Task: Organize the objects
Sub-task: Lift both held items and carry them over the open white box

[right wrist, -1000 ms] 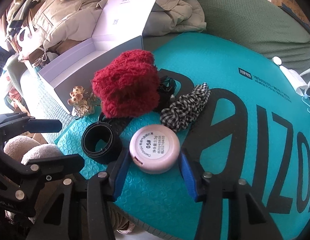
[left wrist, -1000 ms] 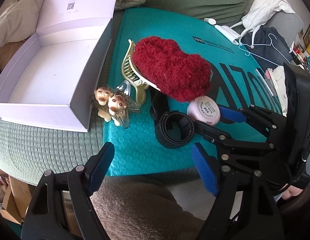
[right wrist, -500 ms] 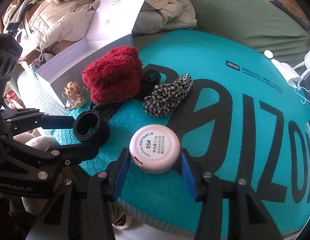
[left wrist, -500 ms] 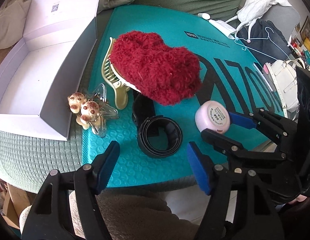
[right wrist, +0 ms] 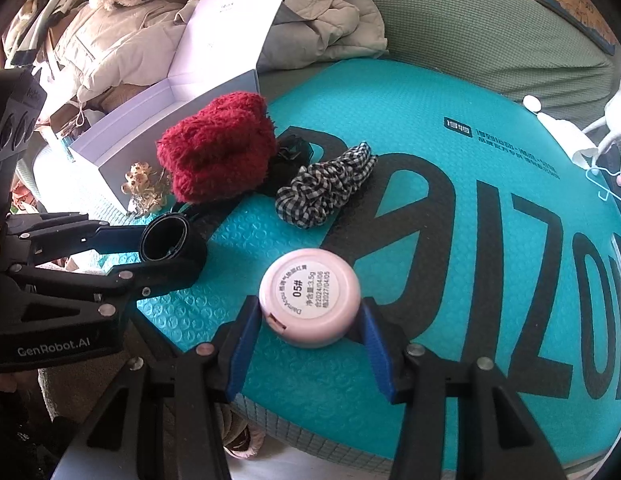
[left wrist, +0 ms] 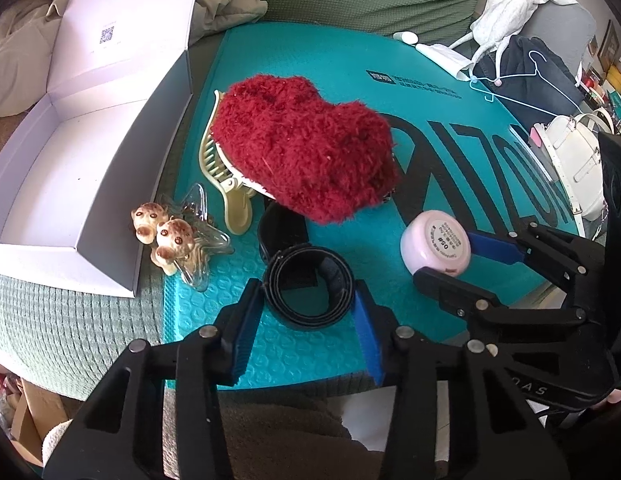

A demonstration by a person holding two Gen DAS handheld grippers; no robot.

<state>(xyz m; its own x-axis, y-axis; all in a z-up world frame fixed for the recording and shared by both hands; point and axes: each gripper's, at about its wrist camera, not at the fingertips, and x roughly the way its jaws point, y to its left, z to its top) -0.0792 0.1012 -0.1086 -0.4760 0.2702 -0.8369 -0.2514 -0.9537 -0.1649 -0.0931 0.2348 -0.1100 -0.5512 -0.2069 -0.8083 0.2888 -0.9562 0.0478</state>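
A black coiled band (left wrist: 308,300) lies on the teal bubble mat (left wrist: 322,360). My left gripper (left wrist: 306,298) straddles it with its jaws closing, and the blue pads (left wrist: 246,320) touch both sides of the coil. In the right wrist view the left gripper (right wrist: 170,248) has the black band (right wrist: 166,240) between its fingers. My right gripper (right wrist: 309,308) is shut on a round pink compact (right wrist: 310,298) with a white label, low over the mat. A red fuzzy hair piece (left wrist: 306,160) lies beyond the band.
An open white box (left wrist: 70,160) sits at the left on green bedding. Beside it lie a beige claw clip (left wrist: 226,184) and a mushroom clip (left wrist: 166,236) on a clear star clip. A checked scrunchie (right wrist: 326,188) lies mid-mat. A white bag (left wrist: 574,152) and hangers are far right.
My left gripper has moved forward over the black band and its jaws have narrowed from wide apart to touching the coil. The right gripper still holds the pink compact.
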